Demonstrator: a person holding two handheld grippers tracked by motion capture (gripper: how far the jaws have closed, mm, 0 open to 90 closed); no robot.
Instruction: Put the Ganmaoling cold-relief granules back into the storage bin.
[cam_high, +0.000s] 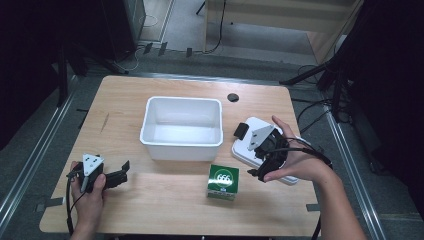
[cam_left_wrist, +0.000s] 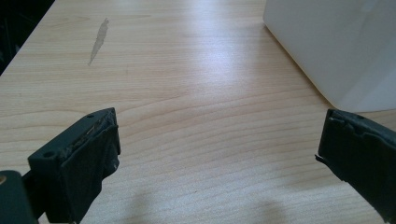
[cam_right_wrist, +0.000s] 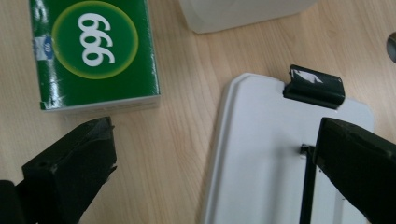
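A: Near edge first. Left gripper (cam_high: 107, 177) low over the wooden table (cam_high: 165, 200) at its front-left corner, jaws spread wide, nothing between them. In the left gripper view only bare wood lies between the jaws (bin wall at upper right).

B: Right side?

A: Right gripper (cam_high: 260, 150) in the person's right hand (cam_high: 295, 162), hovering over the white lid (cam_high: 245, 152). Jaws released, wide apart, gripping nothing. In the right gripper view the lid's left edge sits between the jaws; black latch (cam_right_wrist: 314, 86) at its far end.

B: The box?

A: Green box (cam_high: 223, 182) marked with three digits, on the table just left of the lid, apart from it, just in front of the bin.

B: Farther back?

A: White bin (cam_high: 182, 128) mid-table, open top, empty. Beyond it a small black disc (cam_high: 233, 97) near the far edge.
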